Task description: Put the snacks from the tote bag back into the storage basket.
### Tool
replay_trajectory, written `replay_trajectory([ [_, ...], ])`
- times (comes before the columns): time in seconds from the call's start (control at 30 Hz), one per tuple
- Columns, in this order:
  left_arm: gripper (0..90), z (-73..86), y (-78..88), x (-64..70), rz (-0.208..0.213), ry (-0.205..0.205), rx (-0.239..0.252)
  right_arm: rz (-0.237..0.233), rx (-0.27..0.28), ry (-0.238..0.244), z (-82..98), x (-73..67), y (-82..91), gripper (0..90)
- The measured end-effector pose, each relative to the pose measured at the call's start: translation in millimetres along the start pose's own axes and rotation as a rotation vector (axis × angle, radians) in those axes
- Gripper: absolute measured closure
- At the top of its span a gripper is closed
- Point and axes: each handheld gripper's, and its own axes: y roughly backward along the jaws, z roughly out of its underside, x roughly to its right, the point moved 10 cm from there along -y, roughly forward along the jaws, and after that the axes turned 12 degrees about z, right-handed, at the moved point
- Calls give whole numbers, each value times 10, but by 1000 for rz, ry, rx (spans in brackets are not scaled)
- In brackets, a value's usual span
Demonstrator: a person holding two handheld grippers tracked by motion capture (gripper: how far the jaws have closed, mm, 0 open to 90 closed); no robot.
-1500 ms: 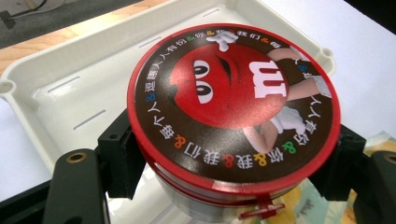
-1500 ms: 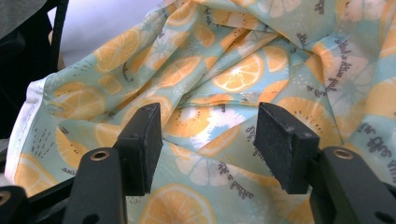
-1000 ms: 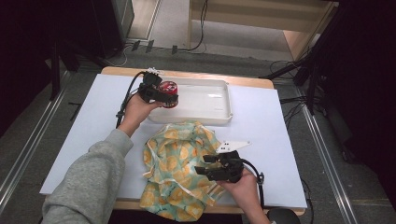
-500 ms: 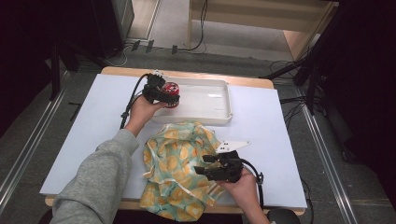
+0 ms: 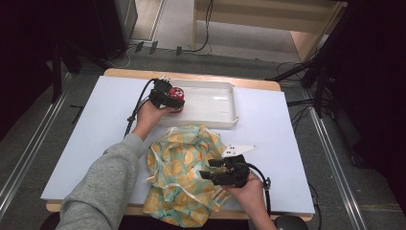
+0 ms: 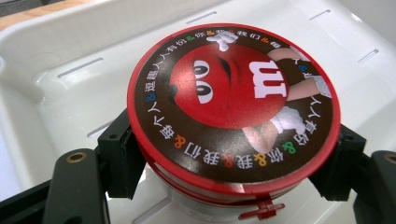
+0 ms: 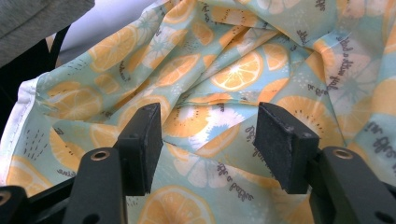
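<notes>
So the white worktop [image 5: 86, 143] takes up most of the high view, with a white plastic tray [image 5: 225, 103] sitting upper centre. Just below it, lower middle of the frame, there's a crumpled orange-slice print cloth [image 5: 184, 167] hanging off the near edge. The left gripper [image 5: 171, 98] is clamped on a round red M&M's tin [image 6: 233, 109], both sides pinched, and it sits over the tray's left end, lid up. The right gripper [image 7: 208, 140] hangs open right over the cloth, nothing between its jaws. I reckon the tin just needs to go straight down.
</notes>
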Motion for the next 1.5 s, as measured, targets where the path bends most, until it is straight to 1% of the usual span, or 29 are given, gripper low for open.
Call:
replay_trajectory([
  [0.1, 257, 15, -34, -7, 0, 7, -4, -2, -1, 2, 7, 1, 2, 425],
  [0.17, 257, 21, -48, -10, -3, 1, -5, -3, -1, 1, 10, 0, 4, 425],
  [0.27, 257, 18, -54, -11, 0, 5, -1, 4, -4, 2, 15, 3, 9, 425],
  [0.37, 256, 30, -57, -5, -4, -3, -5, 7, -3, 3, 18, 3, 9, 425],
  [0.47, 254, 43, -60, 4, 2, -3, -10, 6, -5, 4, 20, 1, 8, 425],
  [0.5, 253, 54, -63, 20, -1, -16, -18, 7, -4, 6, 21, -1, 6, 425],
  [0.53, 253, 54, -63, 20, -1, -16, -18, 7, -5, 6, 21, -2, 6, 425],
  [0.57, 253, 60, -61, 31, 3, -23, -25, 7, -5, 6, 21, -2, 6, 425],
  [0.63, 251, 61, -69, 56, 17, -19, -20, 6, -7, 6, 23, -6, 4, 425],
  [0.87, 217, 112, -113, 82, 36, -20, -50, 7, -6, 7, 23, -2, 7, 425],
  [1.0, 198, 124, -123, 95, 43, -23, -57, 5, -8, 6, 25, -5, 8, 425],
  [1.07, 198, 126, -110, 102, 41, -28, -63, 5, -8, 5, 24, -6, 8, 425],
  [1.23, 198, 75, -21, 137, 58, -26, -25, 5, -8, 6, 25, -5, 5, 424],
  [1.27, 198, 75, 2, 141, 59, -27, -33, 5, -8, 6, 25, -6, 4, 424],
  [1.43, 202, 45, 99, 181, 57, -44, -27, 6, -10, 9, 27, -5, 0, 423],
  [1.5, 210, 30, 145, 194, 60, -40, -17, 7, -10, 8, 28, -6, 1, 423],
])
